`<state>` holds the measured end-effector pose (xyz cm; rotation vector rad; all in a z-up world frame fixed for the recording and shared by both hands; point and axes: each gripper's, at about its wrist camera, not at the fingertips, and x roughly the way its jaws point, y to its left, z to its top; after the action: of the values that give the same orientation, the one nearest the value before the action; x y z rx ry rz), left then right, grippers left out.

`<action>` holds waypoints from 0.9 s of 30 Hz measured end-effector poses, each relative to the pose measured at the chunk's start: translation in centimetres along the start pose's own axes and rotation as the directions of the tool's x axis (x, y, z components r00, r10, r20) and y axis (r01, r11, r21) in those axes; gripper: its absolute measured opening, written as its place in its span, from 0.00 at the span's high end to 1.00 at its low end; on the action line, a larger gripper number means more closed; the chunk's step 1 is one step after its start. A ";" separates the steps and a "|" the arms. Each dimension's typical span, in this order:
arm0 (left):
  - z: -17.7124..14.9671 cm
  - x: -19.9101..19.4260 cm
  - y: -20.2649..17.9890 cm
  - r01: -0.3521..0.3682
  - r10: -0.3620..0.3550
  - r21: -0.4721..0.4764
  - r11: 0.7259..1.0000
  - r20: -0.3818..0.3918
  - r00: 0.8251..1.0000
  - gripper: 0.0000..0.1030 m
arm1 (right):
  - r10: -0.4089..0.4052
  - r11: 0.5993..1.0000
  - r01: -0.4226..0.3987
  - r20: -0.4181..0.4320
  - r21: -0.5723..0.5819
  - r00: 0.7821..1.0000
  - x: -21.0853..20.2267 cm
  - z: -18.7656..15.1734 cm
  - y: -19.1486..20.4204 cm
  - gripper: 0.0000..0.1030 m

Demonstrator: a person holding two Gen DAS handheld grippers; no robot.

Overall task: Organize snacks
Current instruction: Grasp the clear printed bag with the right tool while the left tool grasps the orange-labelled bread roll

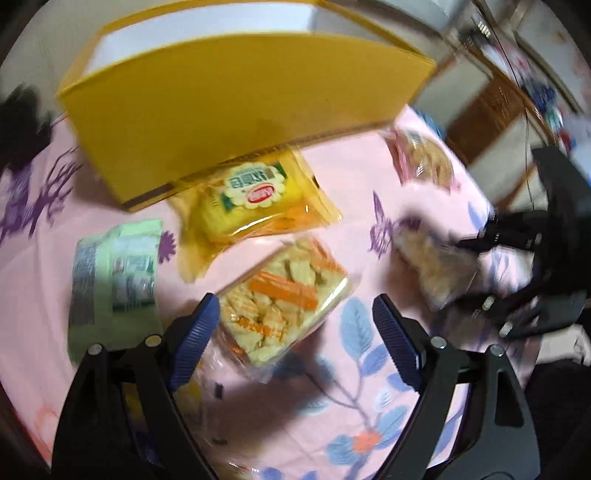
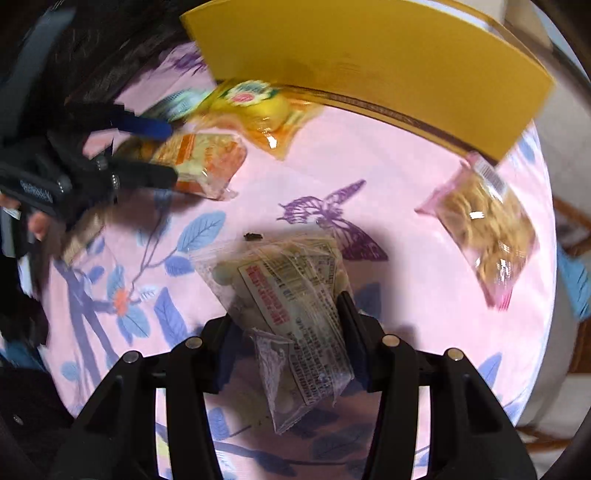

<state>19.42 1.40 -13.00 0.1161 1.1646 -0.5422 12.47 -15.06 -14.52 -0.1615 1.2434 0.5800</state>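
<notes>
My left gripper [image 1: 295,314] is open over a clear cracker pack with orange stripes [image 1: 284,295], which lies on the pink cloth between its blue fingers [image 1: 195,332]; the pack also shows in the right wrist view [image 2: 207,162]. My right gripper [image 2: 288,314] is shut on a clear snack pack with a printed label [image 2: 291,295], held above the cloth; the same pack is blurred in the left wrist view [image 1: 436,269]. A yellow snack bag [image 1: 255,199] lies against the yellow box [image 1: 229,103]. A green pack [image 1: 114,280] lies at the left. A pink-edged cookie bag [image 2: 487,229] lies at the right.
The yellow box has a white inside [image 1: 207,33] and stands at the back of the floral pink cloth [image 2: 388,177]. Wooden furniture [image 1: 491,110] stands beyond the table's right edge. The left gripper's body [image 2: 74,177] fills the left of the right wrist view.
</notes>
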 end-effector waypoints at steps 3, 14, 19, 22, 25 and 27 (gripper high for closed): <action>0.8 0.7 0.1 0.022 -0.021 0.039 0.999 -0.039 0.999 0.13 | 0.011 0.999 -0.011 0.003 0.041 1.000 -0.2 0.0 -1.0 0.50; 0.4 4.8 -2.3 -0.181 0.187 0.093 0.979 -0.066 0.980 0.29 | -0.015 0.995 0.013 0.017 0.095 1.000 0.5 1.5 -1.3 0.49; 0.1 5.3 -3.8 -0.209 0.208 -0.009 0.978 -0.033 0.977 0.62 | -0.058 0.993 0.053 0.043 0.104 0.997 0.5 1.3 -0.9 0.50; -0.3 5.8 -4.8 -0.235 0.234 -0.044 0.971 -0.018 0.972 0.65 | -0.073 0.991 0.067 0.051 0.112 0.996 0.5 1.2 -0.8 0.50; -1.0 5.8 -5.2 -0.235 0.235 -0.125 0.964 -0.020 0.972 0.67 | -0.077 0.991 0.070 0.056 0.110 0.996 0.7 1.4 -0.5 0.51; -1.6 5.6 -5.5 -0.241 0.240 -0.177 0.954 -0.023 0.970 0.68 | -0.079 0.991 0.072 0.064 0.112 0.995 0.7 1.2 -0.6 0.51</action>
<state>17.16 -4.73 -17.59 0.1021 1.1756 -0.2208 13.95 -14.86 -14.86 -0.0961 1.1945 0.4473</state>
